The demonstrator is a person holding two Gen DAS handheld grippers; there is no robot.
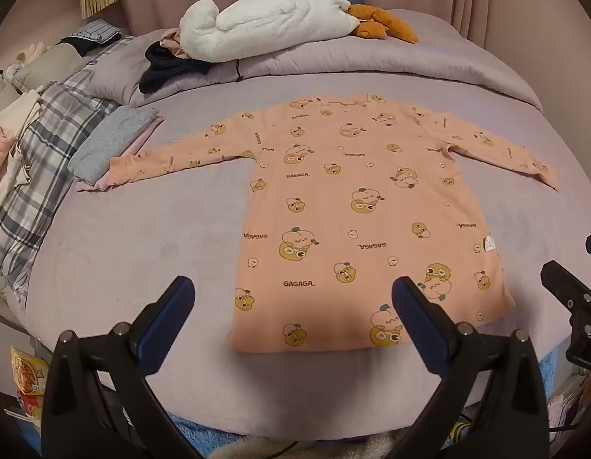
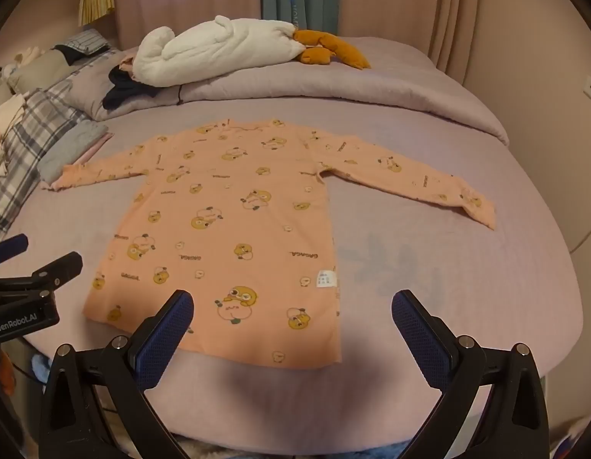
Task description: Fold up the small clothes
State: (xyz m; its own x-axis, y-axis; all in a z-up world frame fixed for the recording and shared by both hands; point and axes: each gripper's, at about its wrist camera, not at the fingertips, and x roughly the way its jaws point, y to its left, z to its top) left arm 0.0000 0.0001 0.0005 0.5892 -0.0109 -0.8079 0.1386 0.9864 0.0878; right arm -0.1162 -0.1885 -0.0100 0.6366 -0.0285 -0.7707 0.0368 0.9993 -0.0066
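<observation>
A peach long-sleeved child's top (image 1: 345, 206) with duck prints lies flat on the lilac bed, both sleeves spread out, hem toward me. It also shows in the right wrist view (image 2: 234, 229). My left gripper (image 1: 293, 298) is open and empty, hovering over the hem's left part. My right gripper (image 2: 293, 311) is open and empty, hovering over the hem's right corner. The right gripper's body shows at the right edge of the left wrist view (image 1: 574, 298); the left gripper's body shows at the left edge of the right wrist view (image 2: 27, 290).
A folded grey and pink stack (image 1: 111, 145) lies under the left sleeve's cuff. A plaid pillow (image 1: 39, 176) and more clothes sit at the left. A white plush goose (image 1: 264, 23) lies on the rolled duvet (image 1: 372, 61) behind the top. The bed's front edge (image 1: 295, 413) is near me.
</observation>
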